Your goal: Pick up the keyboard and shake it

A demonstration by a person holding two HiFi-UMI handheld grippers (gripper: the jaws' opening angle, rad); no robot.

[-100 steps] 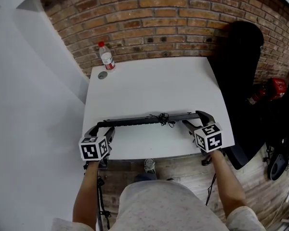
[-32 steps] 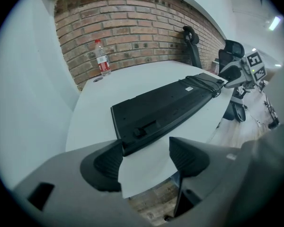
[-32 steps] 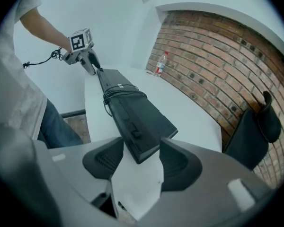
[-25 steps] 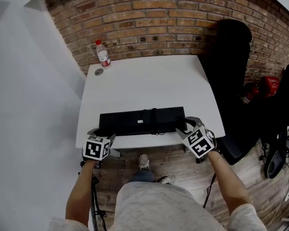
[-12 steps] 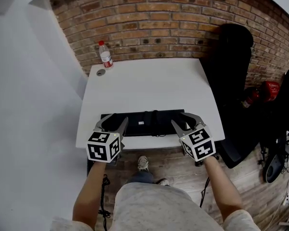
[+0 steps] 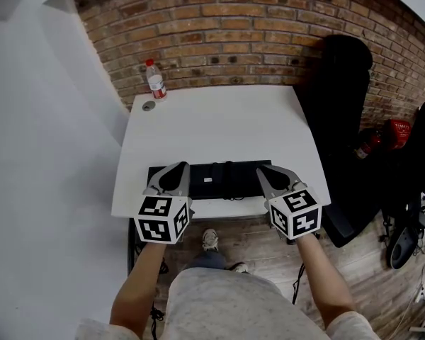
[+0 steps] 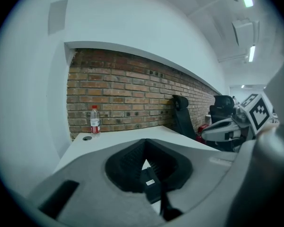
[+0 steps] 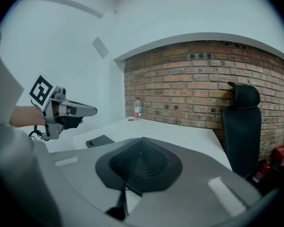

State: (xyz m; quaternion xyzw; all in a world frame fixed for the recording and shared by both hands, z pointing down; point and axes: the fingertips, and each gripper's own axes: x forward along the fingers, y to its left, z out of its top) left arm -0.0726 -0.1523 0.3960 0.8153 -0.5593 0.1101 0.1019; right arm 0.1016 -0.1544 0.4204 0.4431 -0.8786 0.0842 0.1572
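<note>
One keyboard [image 6: 223, 180], one bottle [image 6: 156, 83], one cap [image 6: 149, 106] on white surface [image 6: 219, 126]; brick wall [image 6: 234, 34] behind. Left gripper [image 6: 174, 170], right gripper [image 6: 267, 171]: jaws just closed, pressed together, empty.

The left tool [image 6: 177, 167] and right tool [image 6: 264, 169] hide the keyboard's [image 6: 244, 179] ends; its label [image 6: 207, 180] seems unreadable.

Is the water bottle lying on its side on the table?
No, the water bottle stands upright at the far left corner of the table.
</note>
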